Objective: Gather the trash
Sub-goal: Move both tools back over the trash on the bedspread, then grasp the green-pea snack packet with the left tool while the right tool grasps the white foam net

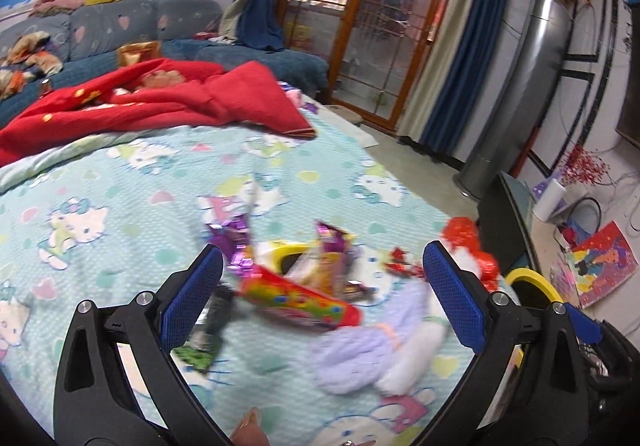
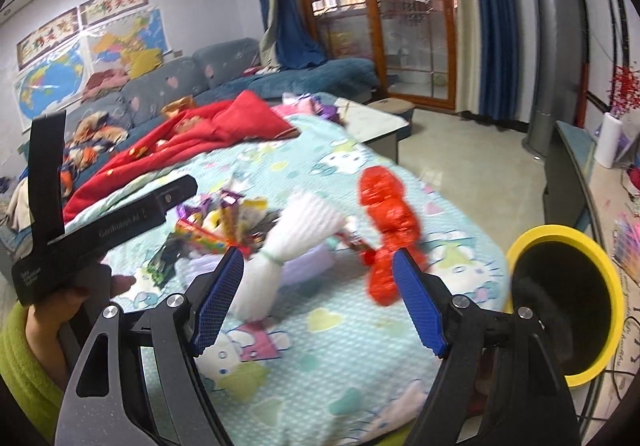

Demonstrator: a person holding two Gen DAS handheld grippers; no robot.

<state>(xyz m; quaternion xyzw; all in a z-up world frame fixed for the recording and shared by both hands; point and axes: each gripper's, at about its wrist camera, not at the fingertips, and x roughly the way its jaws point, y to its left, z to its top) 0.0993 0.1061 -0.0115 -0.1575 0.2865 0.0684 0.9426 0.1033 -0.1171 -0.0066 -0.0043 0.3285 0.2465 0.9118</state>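
Trash sits in a loose heap on the bed point(image 1: 120, 174), on the cartoon-cat sheet near the edge closest to the bin point(image 2: 560, 306), a black tub w/ yellow rim standing just beside the bed on the right. Left gripper point(image 1: 322, 292) hovers over the heap, jaws wide, nothing held; between them lies the red snack wrapper point(image 1: 300, 300), long and printed, w/ a purple foil wrapper point(image 1: 236, 246) and a yellow-purple packet point(image 1: 332, 254) just behind it, and a dark green packet point(image 1: 204, 342) by the left pad. Right gripper point(image 2: 318, 302) also wide and empty, pointing at the white foam net sleeve point(image 2: 288, 246) and the red crinkly plastic bag point(image 2: 388, 234); a lilac soft item point(image 1: 360, 350) lies under the sleeve, can't tell what it is. Handling, as a guess: all v. light, thin, floppy. Foil and film likely slippery and will slide or fold in the pads, so pinch mid-body across the flat width, or at a bunched end, not a loose corner. Foam sleeve is squashy; its tied waist looks the best hold. Red bag: grab the twisted neck. The soft bed gives, so pressing down may bury flat wrappers. Both views are motion-blurred; small details unclear.
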